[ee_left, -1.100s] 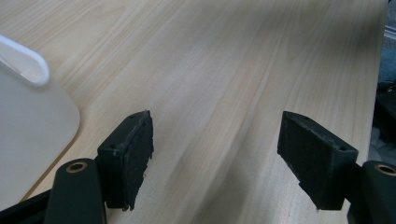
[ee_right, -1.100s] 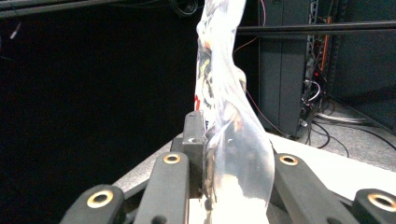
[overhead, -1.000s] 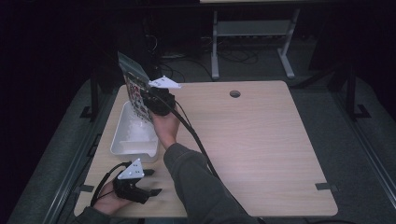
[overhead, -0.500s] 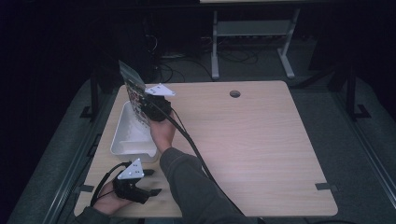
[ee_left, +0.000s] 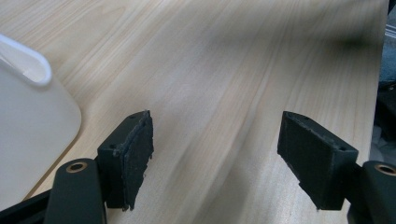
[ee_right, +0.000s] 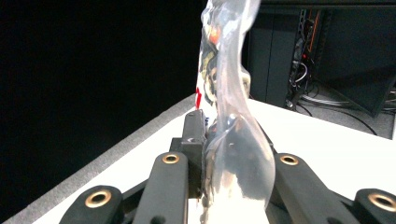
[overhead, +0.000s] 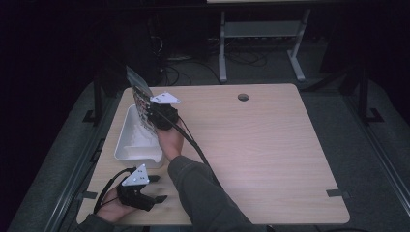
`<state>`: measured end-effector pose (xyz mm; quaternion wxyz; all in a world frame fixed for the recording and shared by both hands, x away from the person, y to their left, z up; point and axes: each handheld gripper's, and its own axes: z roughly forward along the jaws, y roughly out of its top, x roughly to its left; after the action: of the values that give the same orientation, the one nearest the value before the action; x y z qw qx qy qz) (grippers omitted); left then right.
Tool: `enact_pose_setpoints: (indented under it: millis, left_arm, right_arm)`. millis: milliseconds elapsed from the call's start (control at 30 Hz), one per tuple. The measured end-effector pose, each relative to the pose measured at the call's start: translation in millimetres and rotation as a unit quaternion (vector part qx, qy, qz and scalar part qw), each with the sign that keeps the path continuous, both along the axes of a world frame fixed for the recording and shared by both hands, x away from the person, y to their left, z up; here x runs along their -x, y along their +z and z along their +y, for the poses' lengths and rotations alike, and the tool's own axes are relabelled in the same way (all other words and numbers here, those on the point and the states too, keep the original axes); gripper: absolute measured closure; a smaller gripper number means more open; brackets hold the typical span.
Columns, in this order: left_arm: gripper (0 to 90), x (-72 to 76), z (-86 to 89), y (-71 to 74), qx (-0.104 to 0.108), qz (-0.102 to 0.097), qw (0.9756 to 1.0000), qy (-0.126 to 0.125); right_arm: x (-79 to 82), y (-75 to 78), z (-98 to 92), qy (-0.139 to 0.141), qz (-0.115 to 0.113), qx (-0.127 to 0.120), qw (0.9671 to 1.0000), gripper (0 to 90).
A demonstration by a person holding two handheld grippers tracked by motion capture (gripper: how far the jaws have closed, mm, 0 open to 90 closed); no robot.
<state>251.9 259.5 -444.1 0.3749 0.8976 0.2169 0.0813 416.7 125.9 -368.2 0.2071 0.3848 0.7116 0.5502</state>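
A clear plastic packet [overhead: 139, 94] with printed contents stands upright above the white tray [overhead: 126, 126] at the table's left side. My right gripper [overhead: 152, 121] is shut on the packet's lower part. In the right gripper view the jaws press on the crinkled packet [ee_right: 229, 93] from both sides, right gripper [ee_right: 225, 144]. Near the front left corner my left gripper [overhead: 157, 188] rests on the table, open, nothing between its fingers. The left gripper view has the left gripper [ee_left: 215, 158] over bare wood, with the tray's corner [ee_left: 28, 135] to its left.
The wooden table [overhead: 270, 145] has a round cable hole [overhead: 243, 97] near its far edge. A black cable runs from the right gripper along the forearm [overhead: 193, 145]. Dark floor, a metal stand [overhead: 261, 43] and cables lie beyond the table.
My right hand has come down a little with the packet, closer to the tray. The left gripper has stayed where it was.
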Motion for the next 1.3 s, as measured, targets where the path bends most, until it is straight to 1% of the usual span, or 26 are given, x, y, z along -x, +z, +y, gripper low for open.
enact_pose_setpoints:
  millis: [133, 367, 433, 533, 667, 700, 733, 767, 833, 967, 1000, 1100, 1167, 1300]
  left_arm:
    - [26.3, -0.1, 0.0, 0.0, -0.002, 0.0, 1.0, 0.0]
    - [26.4, 0.0, -0.6, -0.4, -0.004, 0.0, 1.0, -0.001]
    - [26.3, 0.0, -0.7, -0.3, -0.005, -0.001, 1.0, -0.001]
    - [26.3, -0.2, -0.6, -0.5, -0.004, 0.0, 1.0, -0.001]
    - [26.3, -0.3, -0.8, -1.1, -0.004, 0.0, 1.0, -0.001]
    - [26.3, -0.3, -0.8, -1.1, -0.004, 0.0, 1.0, -0.001]
    - [26.4, -0.3, -0.7, -1.0, -0.004, 0.0, 1.0, -0.002]
    - [26.4, -0.3, -0.7, -1.1, -0.004, 0.0, 1.0, -0.001]
    - [26.3, -0.4, -0.7, -1.2, -0.003, 0.0, 1.0, -0.001]
    - [26.3, -0.2, -0.7, -0.9, -0.005, -0.001, 1.0, -0.002]
    - [26.3, -0.2, -0.8, -0.9, -0.005, -0.001, 1.0, -0.002]
    - [26.3, -0.3, -1.0, -1.1, -0.006, -0.001, 1.0, -0.003]
    - [26.3, -0.3, -1.0, -1.0, -0.006, -0.001, 1.0, -0.003]
    - [26.3, -0.7, -1.0, -1.3, -0.006, -0.001, 1.0, -0.003]
  right_arm:
    - [0.9, 0.5, -1.2, 0.004, 0.004, 0.006, 1.0, 74.4]
    - [5.2, 1.1, 1.8, 0.009, -0.001, 0.022, 0.9997, 74.4]
    - [3.9, 1.0, 0.5, 0.008, 0.005, 0.017, 0.9998, 74.3]
    - [2.5, 1.8, -1.2, 0.009, 0.009, 0.017, 0.9998, 74.0]
    - [-3.0, 2.6, -8.2, 0.013, 0.025, 0.009, 0.9996, 71.5]
    - [-3.0, 2.6, -8.2, 0.013, 0.025, 0.009, 0.9996, 71.5]
    - [-4.2, 2.5, -10.6, 0.017, 0.027, 0.006, 0.9995, 69.6]
    - [-4.2, 2.5, -10.6, 0.017, 0.027, 0.006, 0.9995, 69.6]
    - [-5.2, 2.8, -12.0, 0.022, 0.03, 0.0, 0.9993, 62.8]
    - [-7.1, 3.5, -14.9, 0.032, 0.04, -0.009, 0.9987, 54.8]
    - [-7.9, 3.7, -16.8, 0.039, 0.047, -0.014, 0.998, 52.4]
    - [-8.6, 3.7, -18.5, 0.047, 0.049, -0.014, 0.9976, 51.8]
    - [-8.4, 3.7, -20.0, 0.052, 0.051, -0.014, 0.9973, 49.2]
    - [-10.2, 3.2, -23.8, 0.066, 0.062, -0.016, 0.9958, 45.6]
